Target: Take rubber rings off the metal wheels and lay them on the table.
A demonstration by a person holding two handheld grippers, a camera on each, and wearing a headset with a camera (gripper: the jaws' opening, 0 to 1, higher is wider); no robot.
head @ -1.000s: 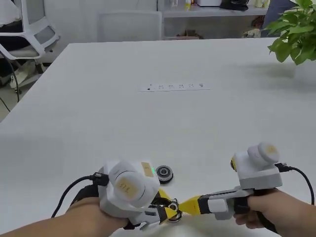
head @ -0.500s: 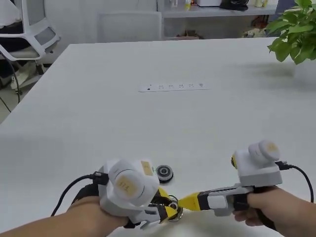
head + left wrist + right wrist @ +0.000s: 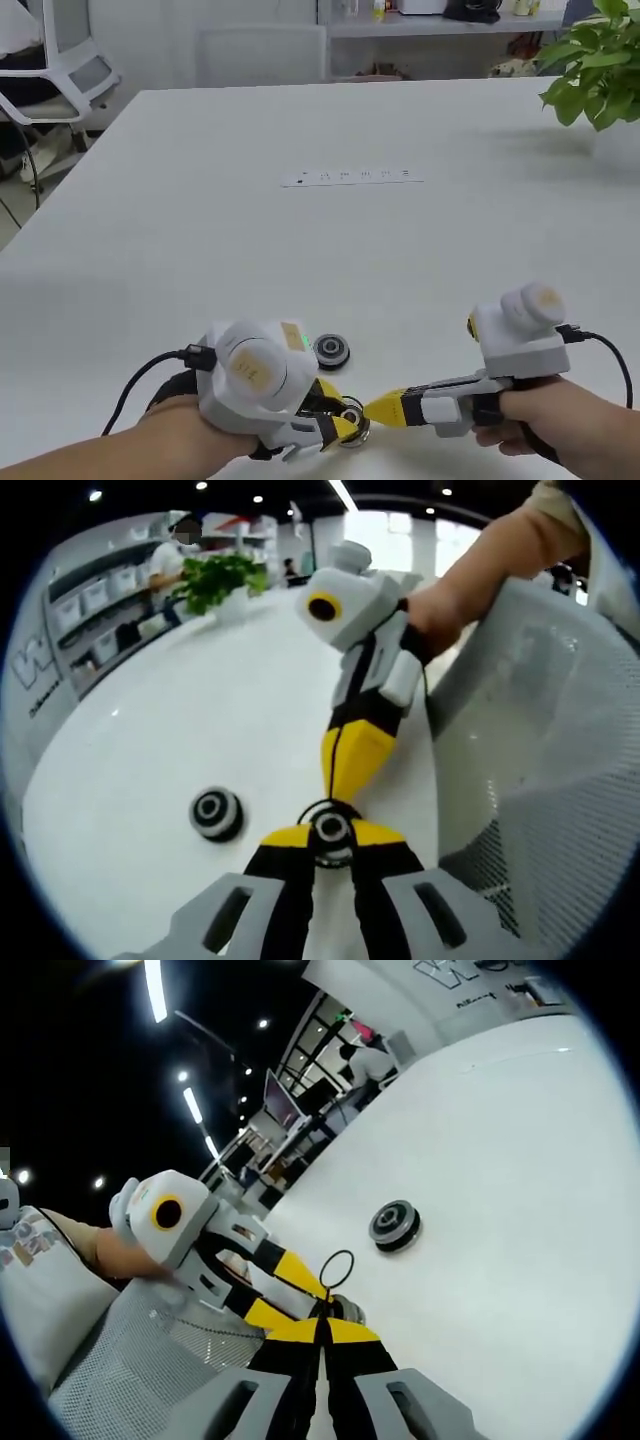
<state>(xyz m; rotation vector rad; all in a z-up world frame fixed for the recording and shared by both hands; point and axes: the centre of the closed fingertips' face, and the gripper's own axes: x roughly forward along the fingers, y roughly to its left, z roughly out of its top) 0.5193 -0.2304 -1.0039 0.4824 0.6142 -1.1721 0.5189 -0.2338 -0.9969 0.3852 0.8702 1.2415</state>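
- Nearest you, at the front edge of the desk [image 3: 200, 250], your left gripper [image 3: 338, 428] has its fingers [image 3: 290, 837] clamped on the rim of a metal wheel [image 3: 332, 826], which it holds just above the surface.
- Your right gripper [image 3: 384, 408] meets it from the opposite side with its fingers pressed together. In the right gripper view a thin black rubber ring [image 3: 338, 1268] loops out just past their tips. I judge it pinched there, though the contact itself is too small to confirm.
- Over the last second your right fingertips have backed a shade away from the held wheel, and the left gripper has shifted slightly. Everything else on the desk lies as it did. That reads as the peel under way: the ring is coming clear of the rim and is not yet laid down.
- The held wheel turns its flat face toward the left gripper's camera, so its axle runs roughly along those fingers, toward the right gripper.
- The ring is drawn into an oval. Its long axis runs forward from your right fingertips, roughly in line with them.
- Just beyond, a second wheel [image 3: 331, 348] lies flat with its axle up. There is a dark band round its rim, so its ring looks to be on.
- Farther out there is a white strip [image 3: 350, 177] at mid-desk and a potted plant [image 3: 598, 60] at the far right corner.
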